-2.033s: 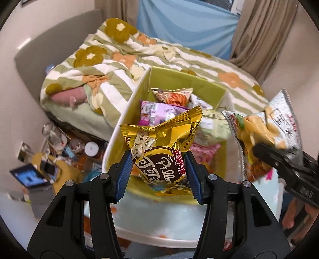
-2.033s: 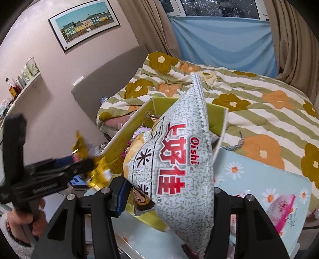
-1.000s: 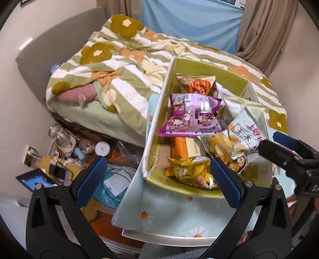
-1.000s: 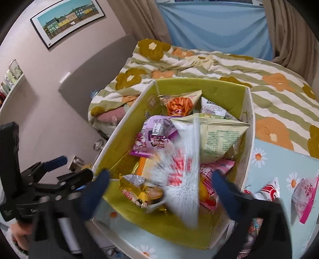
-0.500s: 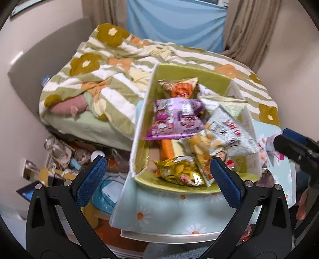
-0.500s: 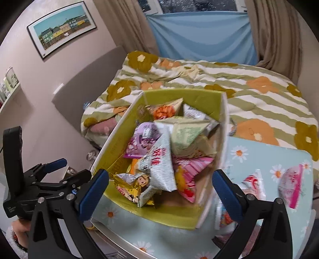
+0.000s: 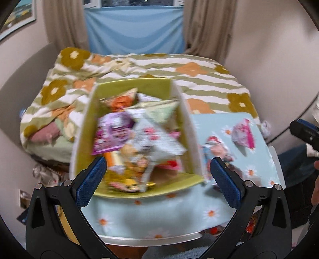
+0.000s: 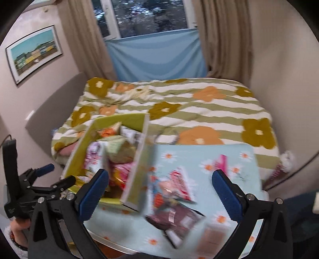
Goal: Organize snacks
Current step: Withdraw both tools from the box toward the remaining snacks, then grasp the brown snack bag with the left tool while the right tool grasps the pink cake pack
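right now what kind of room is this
Most likely a bedroom: a bed with a flower-patterned duvet, a curtained window and a framed picture on the wall. The snack box sits on a small table beside the bed.

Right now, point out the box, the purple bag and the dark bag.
box (image 7: 131, 88): left wrist view, inner face of its far wall.
purple bag (image 7: 111, 135): left wrist view, middle of its front.
dark bag (image 8: 177, 223): right wrist view, middle of its face.
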